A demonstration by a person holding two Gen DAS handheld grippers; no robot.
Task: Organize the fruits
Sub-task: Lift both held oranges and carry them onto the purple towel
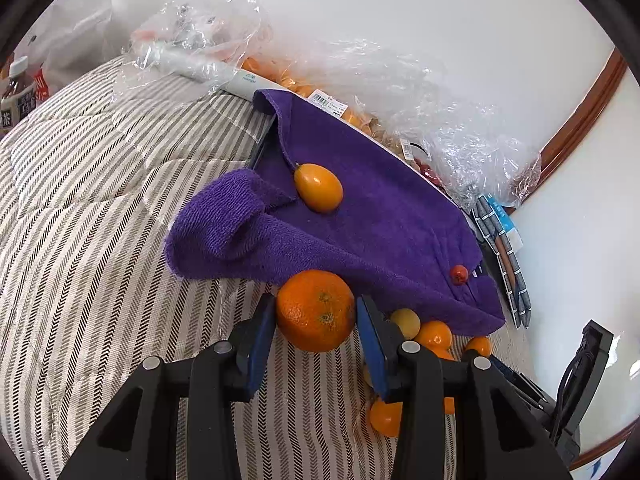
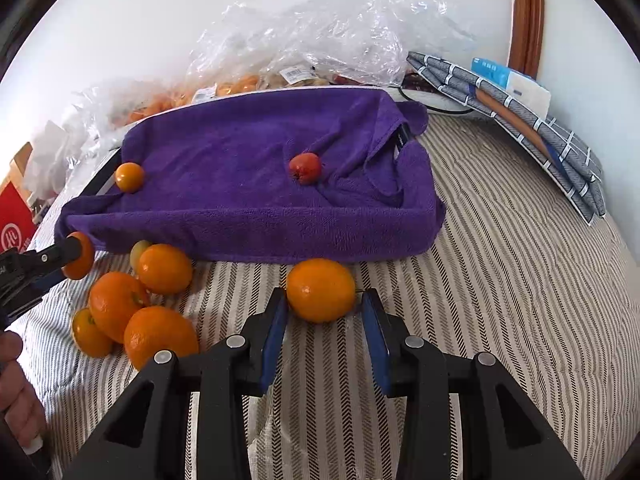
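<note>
left hand-held gripper: clenched on an orange, both blue pads touching its sides, just off the towel's front edge.
right hand-held gripper: straddles a 2nd orange; left pad touches, right pad looks a hair off it, so not gripping (jaws read as slack).
surface: striped bed cover, soft and lumpy, no tabletop here.
towel: purple, draped over a tray-like box; holds a kumquat and a small red fruit.
pile: loose oranges w/ a pale fruit, left of the right gripper, near towel edge.
task status: early, most fruit not yet sorted.
risk 1: right orange rolls off if nudged, since the grip is loose and the cover slopes.
risk 2: left orange squashed or popped out by hard squeeze, round skin on flat pads.
risk 3: towel sags, so fruit set on it may roll together.
</note>
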